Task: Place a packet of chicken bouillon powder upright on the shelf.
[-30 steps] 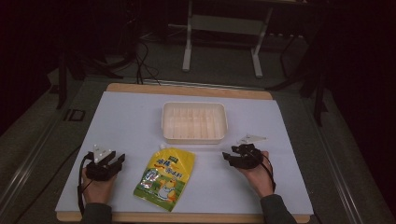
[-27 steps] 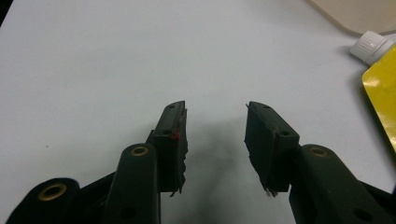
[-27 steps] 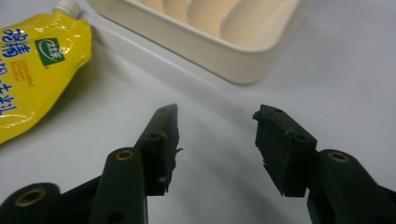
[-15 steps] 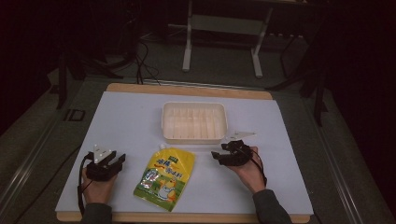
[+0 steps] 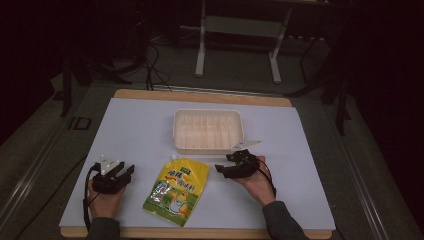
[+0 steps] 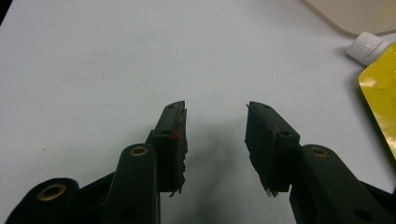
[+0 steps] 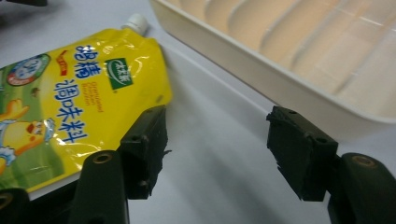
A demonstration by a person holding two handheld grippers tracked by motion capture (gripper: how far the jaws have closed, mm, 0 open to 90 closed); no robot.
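High view, from left to right: the left gripper [image 5: 121, 172] rests on the bench [image 5: 140, 130] with jaws spread and nothing between them, then the yellow pouch [image 5: 176, 191] lies flat near the front edge. Right of it, the right gripper [image 5: 223, 170] points at the pouch, its jaws having just been opening, nothing between them, with the white tray [image 5: 208, 131] farther back.

My right gripper [image 7: 215, 149] has just been opening its jaws, with only bare white table [image 7: 219, 140] between them. The yellow pouch [image 7: 79, 102] lies just left of my left jaw; the cream tray [image 7: 243, 60] sits just beyond my right one.
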